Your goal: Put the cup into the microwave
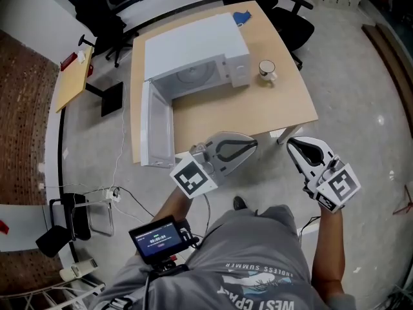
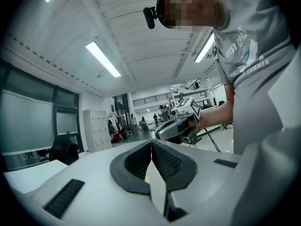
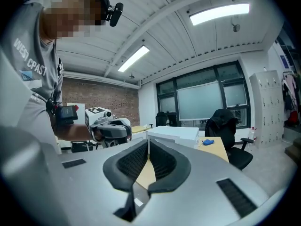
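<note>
Head view, looking steeply down at a wooden table [image 1: 284, 112] ahead of me. I hold a claw in each hand, both short of the table's near edge and not touching anything.

My left claw [image 1: 253, 145] sits at 6 o'clock in the picture, and its own camera shows the jaws pressed together with nothing between them. My right claw [image 1: 292, 146] sits at 5 o'clock. Its jaws are also closed and empty.

The cup [image 1: 266, 70] stands upright on the table at 1 o'clock, just beside the right-hand side of the white microwave [image 1: 193, 50]. The microwave fills 12 o'clock. Its door [image 1: 155, 124] is swung wide open and reaches toward me at 9 o'clock, past the table's near edge. The cavity looks empty. A small blue object [image 1: 242, 18] lies behind the microwave.

Risks, as I judge them:
- Both claws are shut, so reaching the cup like this would push it or tip it over instead of gripping it.
- The cup is close to the microwave's side, so a jaw going in on that side could hit the casing and skid the cup away.
- The open door juts toward my left claw, and a careless sweep could knock it.
- Carrying the cup round the front corner, I could clip the cavity frame.
</note>
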`<act>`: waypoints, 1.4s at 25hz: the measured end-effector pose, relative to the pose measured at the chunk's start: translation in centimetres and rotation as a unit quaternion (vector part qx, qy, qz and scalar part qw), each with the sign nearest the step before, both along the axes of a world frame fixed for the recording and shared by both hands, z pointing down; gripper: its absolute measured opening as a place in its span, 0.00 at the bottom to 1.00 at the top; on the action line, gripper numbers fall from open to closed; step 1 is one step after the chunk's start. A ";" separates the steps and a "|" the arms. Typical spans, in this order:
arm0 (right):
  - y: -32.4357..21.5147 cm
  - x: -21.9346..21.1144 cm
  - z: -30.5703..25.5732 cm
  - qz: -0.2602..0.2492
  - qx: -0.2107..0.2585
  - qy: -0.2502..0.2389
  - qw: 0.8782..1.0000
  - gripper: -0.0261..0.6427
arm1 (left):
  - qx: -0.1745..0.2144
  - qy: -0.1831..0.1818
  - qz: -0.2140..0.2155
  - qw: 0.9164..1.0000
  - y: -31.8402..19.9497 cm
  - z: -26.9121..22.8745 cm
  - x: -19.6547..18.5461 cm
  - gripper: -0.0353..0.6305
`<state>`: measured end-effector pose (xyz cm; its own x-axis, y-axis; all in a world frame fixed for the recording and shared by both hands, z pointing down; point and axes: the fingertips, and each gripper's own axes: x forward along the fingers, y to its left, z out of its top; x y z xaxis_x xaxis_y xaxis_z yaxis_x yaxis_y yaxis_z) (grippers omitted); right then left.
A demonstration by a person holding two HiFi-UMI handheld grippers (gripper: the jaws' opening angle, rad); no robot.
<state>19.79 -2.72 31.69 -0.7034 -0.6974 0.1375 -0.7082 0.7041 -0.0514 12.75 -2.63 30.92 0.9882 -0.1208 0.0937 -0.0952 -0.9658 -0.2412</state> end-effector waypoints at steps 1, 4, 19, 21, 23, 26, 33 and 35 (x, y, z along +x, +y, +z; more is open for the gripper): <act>-1.0 -0.3 0.1 -0.005 -0.001 0.001 1.000 0.07 | -0.001 0.001 -0.002 1.000 -0.9 0.0 -0.3 0.09; -4.4 -0.4 0.7 -0.016 -0.008 0.000 1.000 0.07 | -0.013 0.004 -0.018 1.000 -3.9 0.7 -0.5 0.09; -31.1 9.4 19.4 0.027 -0.174 0.069 0.982 0.20 | -0.086 -0.027 -0.141 0.986 -21.8 5.6 2.7 0.09; -33.7 10.2 23.0 0.026 -0.198 0.101 0.975 0.24 | -0.099 -0.035 -0.157 0.982 -23.4 6.9 2.5 0.09; -35.5 10.5 26.6 0.019 -0.219 0.134 0.966 0.24 | -0.110 -0.045 -0.172 0.978 -24.6 8.0 2.3 0.09; -37.1 10.8 31.2 0.009 -0.243 0.177 0.954 0.24 | -0.129 -0.046 -0.198 0.971 -25.8 9.0 1.9 0.09; -39.5 9.8 35.7 -0.004 -0.243 0.212 0.947 0.24 | -0.166 -0.050 -0.221 0.960 -27.4 11.2 1.1 0.09; -39.7 9.7 35.7 -0.004 -0.238 0.209 0.949 0.16 | -0.174 -0.046 -0.224 0.958 -27.4 11.3 1.3 0.09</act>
<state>29.50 -42.40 67.43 -0.5230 -0.4819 0.7031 -0.7317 0.6768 -0.0804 14.02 -30.00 42.23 0.8302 -0.4766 0.2892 -0.5127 -0.8564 0.0604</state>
